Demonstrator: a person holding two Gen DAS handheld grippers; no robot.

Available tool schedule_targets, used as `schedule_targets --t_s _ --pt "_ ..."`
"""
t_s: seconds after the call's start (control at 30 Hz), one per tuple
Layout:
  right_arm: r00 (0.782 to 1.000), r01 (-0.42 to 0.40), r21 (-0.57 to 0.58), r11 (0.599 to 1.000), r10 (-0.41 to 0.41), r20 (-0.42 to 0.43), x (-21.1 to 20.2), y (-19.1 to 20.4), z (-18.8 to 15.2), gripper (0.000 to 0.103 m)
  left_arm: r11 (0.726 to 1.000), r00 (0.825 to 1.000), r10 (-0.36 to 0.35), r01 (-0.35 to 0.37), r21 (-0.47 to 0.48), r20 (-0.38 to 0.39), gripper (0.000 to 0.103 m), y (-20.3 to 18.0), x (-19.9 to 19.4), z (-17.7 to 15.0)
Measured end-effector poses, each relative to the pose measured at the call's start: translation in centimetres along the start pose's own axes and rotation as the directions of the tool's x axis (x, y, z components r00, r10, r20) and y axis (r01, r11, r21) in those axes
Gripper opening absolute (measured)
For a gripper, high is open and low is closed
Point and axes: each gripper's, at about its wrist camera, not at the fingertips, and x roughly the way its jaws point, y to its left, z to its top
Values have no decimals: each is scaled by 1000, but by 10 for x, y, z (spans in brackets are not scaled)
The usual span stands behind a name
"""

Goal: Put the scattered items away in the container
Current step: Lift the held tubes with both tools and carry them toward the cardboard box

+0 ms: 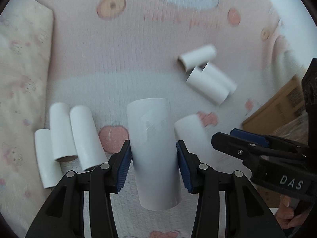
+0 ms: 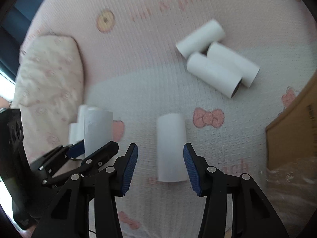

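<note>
Several white paper rolls lie on a pink cartoon-print bedsheet. My left gripper (image 1: 153, 144) is shut on one white roll (image 1: 153, 154), its blue pads pressing both sides; the right wrist view shows that roll (image 2: 98, 129) held clear of the sheet. My right gripper (image 2: 160, 146) stands open over another roll (image 2: 171, 146) lying on the sheet; its left pad is clearly apart from the roll. Three rolls (image 1: 61, 134) lie at the left, and three more (image 2: 216, 63) are clustered farther back. The cardboard box (image 2: 293, 130) sits at the right.
A rolled, flower-print blanket or pillow (image 1: 21, 79) lies along the left side. Crinkled clear plastic (image 2: 287, 178) shows at the box's near side. The right gripper (image 1: 237, 142) is close beside my left one, and a hand (image 1: 285, 214) shows under it.
</note>
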Motion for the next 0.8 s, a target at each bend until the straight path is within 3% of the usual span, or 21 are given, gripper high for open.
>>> schedule_targets --t_s 0.27,0.4,0.57,0.7,0.8 --pt "988 -19 -61 998 29 154 -86 28 -1 46 997 983 -2 -11 71 181 49 -21 -85 23" --pt "982 -52 -39 998 59 181 -112 33 -1 46 996 970 -51 31 84 239 49 -27 -110 32" --pt "975 -72 -30 997 77 207 -139 27 -5 46 987 959 -140 114 116 248 49 -36 -124 35" --pt "978 -38 -20 999 41 203 -146 20 -13 46 983 962 -133 98 155 237 49 -47 -124 27" --pt "978 -70 8 998 67 198 -154 10 -15 46 979 968 -119 77 188 223 49 -54 -120 23"
